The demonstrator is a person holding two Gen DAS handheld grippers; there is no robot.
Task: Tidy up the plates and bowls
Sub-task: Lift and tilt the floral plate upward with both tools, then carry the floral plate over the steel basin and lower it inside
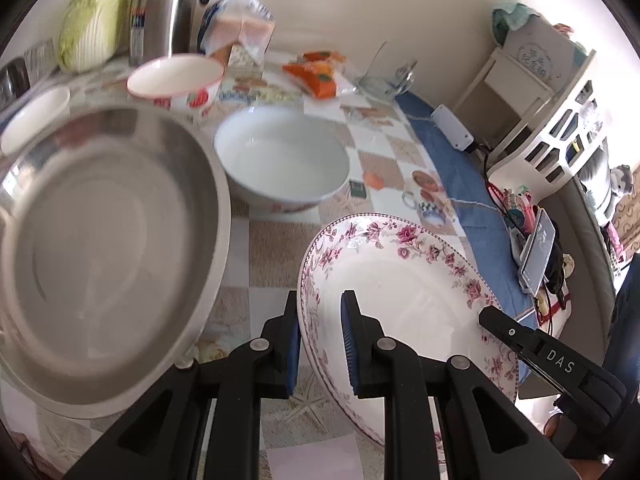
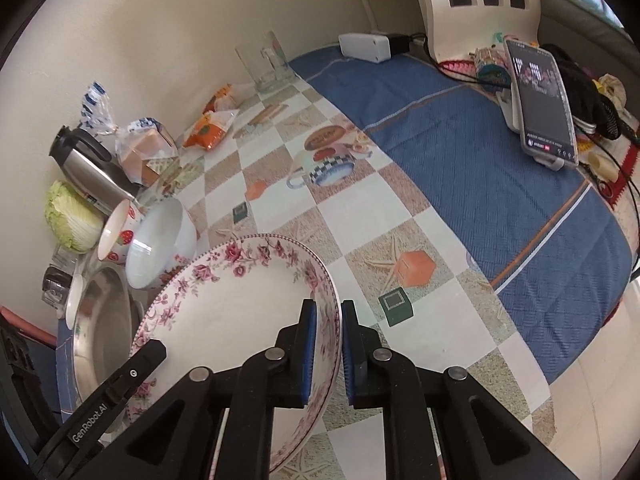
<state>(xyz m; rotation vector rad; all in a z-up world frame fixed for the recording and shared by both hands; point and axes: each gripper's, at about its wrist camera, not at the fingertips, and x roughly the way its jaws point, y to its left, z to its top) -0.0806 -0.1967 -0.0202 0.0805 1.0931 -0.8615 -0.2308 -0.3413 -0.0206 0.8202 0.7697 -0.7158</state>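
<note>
The left gripper point(image 1: 320, 344) pinches one edge of the flower plate point(image 1: 404, 280), with one finger inside the rim and one outside. The right gripper point(image 2: 329, 354) pinches the other edge the same way. Both are nearly closed on the rim. The plate is tilted and sits above the checked tablecloth point(image 2: 360, 224). Just left of it is a big metal bowl point(image 1: 100, 256). Behind that are a white bowl point(image 1: 280, 160) and a strawberry bowl point(image 1: 176, 80). Far back by the wall stand a cabbage point(image 1: 92, 20), a kettle point(image 1: 164, 4) and bagged bread point(image 1: 240, 24).
</note>
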